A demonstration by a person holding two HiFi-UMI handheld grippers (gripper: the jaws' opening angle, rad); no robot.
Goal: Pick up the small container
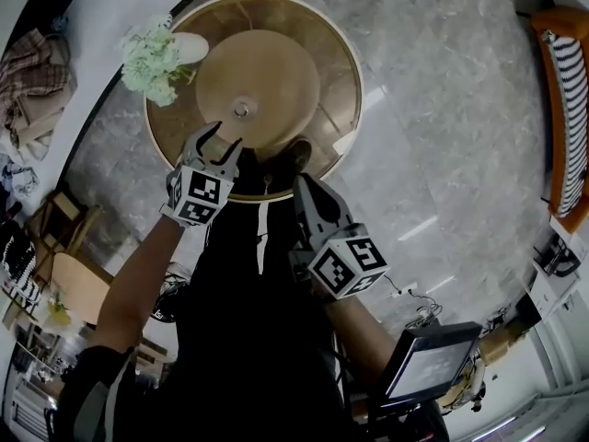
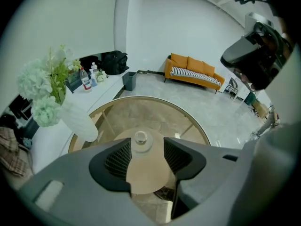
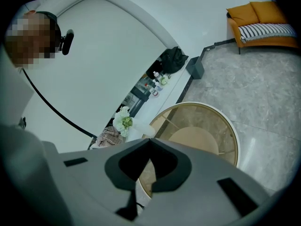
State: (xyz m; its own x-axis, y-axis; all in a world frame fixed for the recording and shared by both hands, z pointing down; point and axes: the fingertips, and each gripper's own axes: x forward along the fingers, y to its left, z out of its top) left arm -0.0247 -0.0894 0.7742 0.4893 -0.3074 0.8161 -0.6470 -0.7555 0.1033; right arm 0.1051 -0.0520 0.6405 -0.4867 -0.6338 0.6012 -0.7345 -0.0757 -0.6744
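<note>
Small container (image 1: 241, 110) sits dead ahead of left gripper (image 1: 226, 138), just beyond its parted, empty jaws; right gripper (image 1: 301, 159), jaws together, is farther off.

Right gripper (image 3: 150, 139) closed (apparently empty), round table (image 3: 207, 119)

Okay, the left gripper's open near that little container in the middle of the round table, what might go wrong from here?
1. The small container is tiny and shows between the tips of the open left gripper, with no pad touching it; an off-centre close may knock it across the table.
2. The flower vase stands at the rim beside that arm; a sideways swing may tip it.
</note>
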